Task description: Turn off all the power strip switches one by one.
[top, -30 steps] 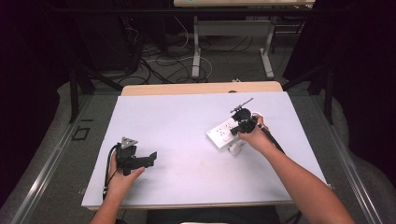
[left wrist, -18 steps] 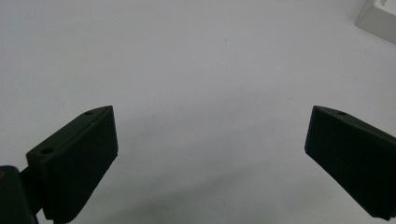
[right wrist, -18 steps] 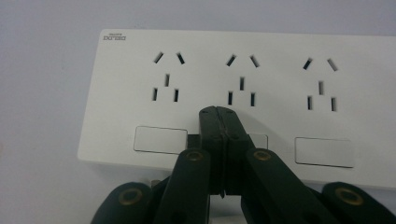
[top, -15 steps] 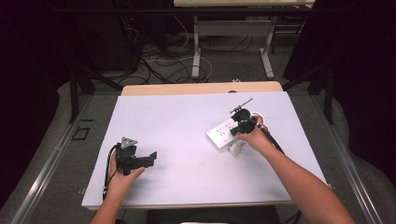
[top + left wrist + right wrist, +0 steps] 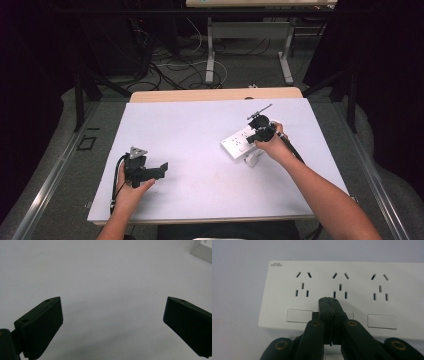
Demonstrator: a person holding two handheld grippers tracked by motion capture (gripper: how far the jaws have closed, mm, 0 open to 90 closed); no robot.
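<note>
Right tongs [image 5: 331, 305] closed tight, empty, tips over the middle switch of the white strip [image 5: 352, 272] just ahead, middle socket right beyond the tips; left tongs [image 5: 112, 322] wide apart over bare table [image 5: 100, 270], well off from the strip, holding nothing. Likely risks: pressing off-centre and sliding onto the neighbouring switch [image 5: 299, 315], or shoving the unheld strip across the table. Small grey logo at the strip's far left corner, too blurred to read
</note>
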